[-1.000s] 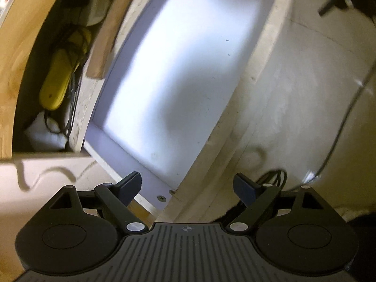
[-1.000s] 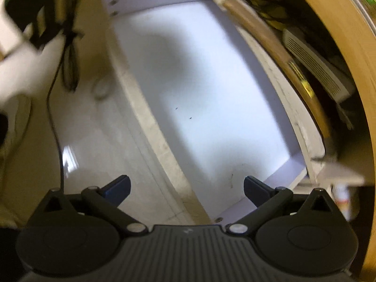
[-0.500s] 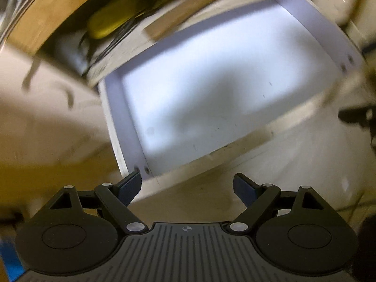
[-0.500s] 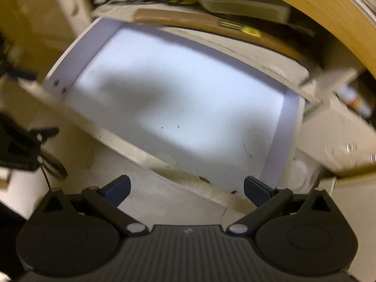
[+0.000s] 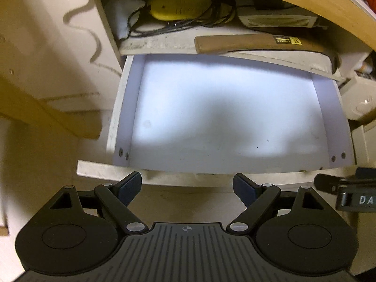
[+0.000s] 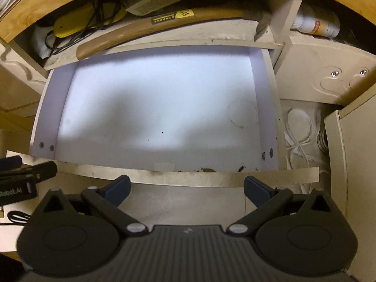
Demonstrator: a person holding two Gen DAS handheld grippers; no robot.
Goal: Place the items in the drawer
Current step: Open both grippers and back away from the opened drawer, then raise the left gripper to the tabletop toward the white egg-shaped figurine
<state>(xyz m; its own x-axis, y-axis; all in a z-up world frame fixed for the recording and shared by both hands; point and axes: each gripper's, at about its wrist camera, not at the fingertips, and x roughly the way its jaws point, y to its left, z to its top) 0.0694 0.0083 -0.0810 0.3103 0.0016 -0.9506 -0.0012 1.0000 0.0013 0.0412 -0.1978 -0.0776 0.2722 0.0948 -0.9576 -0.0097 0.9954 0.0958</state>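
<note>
The drawer (image 5: 225, 117) stands pulled well out from under the shelf (image 5: 164, 43), its white floor bare in both views apart from a few dark specks and some scuffing near the front edge; no item lies in it that the pictures show. That fits either a drawer waiting to be filled or one just opened for a look — the scene alone does not settle which.

The left gripper (image 5: 187, 186) hovers in front of the drawer's front edge, fingers spread wide with nothing between them; the right gripper (image 6: 187, 188) hangs the same way just beside it, also wide and holding nothing. Both point squarely at the drawer, likely because that gives each camera a full view of the landing space.

On the shelf above, a wooden handle (image 6: 150, 31) with a yellow label lies along the front lip, overhanging the drawer's back; behind it sit a yellow case (image 5: 181, 7) tangled in black cables (image 5: 164, 24), and a pale vented box (image 5: 277, 20). A white bottle (image 6: 315, 24) lies on its side in the compartment to the right. Which of these, if any, are the items meant for the drawer cannot be told; they are close enough overhead that a short reach up and back would bring them down.
</note>
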